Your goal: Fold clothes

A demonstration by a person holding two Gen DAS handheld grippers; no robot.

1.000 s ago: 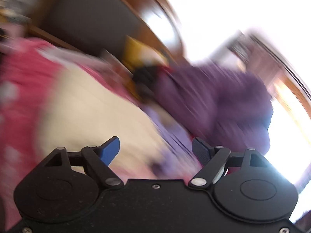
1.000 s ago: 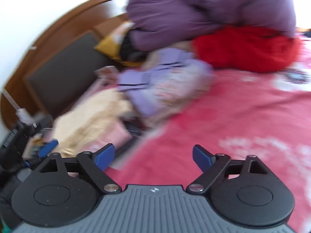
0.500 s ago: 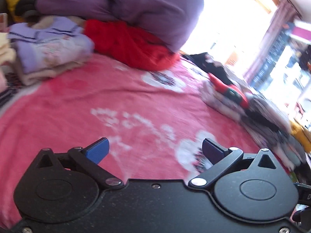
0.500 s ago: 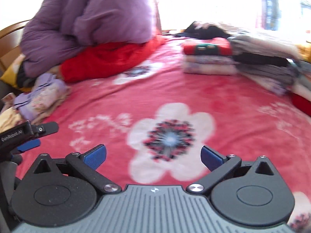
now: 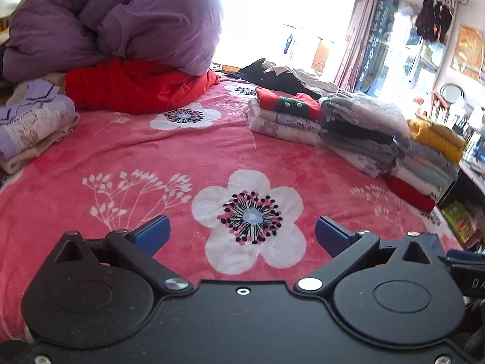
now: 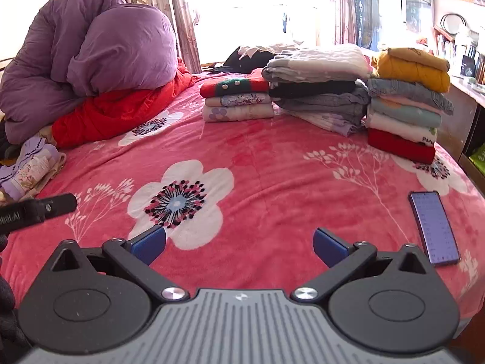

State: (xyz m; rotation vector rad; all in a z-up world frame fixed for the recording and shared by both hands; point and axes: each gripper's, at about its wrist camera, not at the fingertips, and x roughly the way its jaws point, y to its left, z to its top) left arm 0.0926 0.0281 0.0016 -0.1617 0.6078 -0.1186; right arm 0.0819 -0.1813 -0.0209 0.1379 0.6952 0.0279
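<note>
I am holding both the left tongs (image 5: 242, 232) and the right tongs (image 6: 239, 244) spread wide and empty, hovering over the white flower (image 6: 178, 201) on the red bedspread (image 6: 272, 163). Beyond that flower, folded clothes stacks (image 6: 327, 97) are sitting; right of it, a phone (image 6: 433, 227) is lying flat.

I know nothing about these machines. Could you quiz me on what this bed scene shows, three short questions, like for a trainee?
1. True or false: the left tongs and right tongs are both open and hold nothing.
2. What lies flat on the bedspread near the right tongs?
3. Which garment tops the stack furthest right? A yellow B red C black

Key: 1 true; 2 a phone; 3 A
</note>
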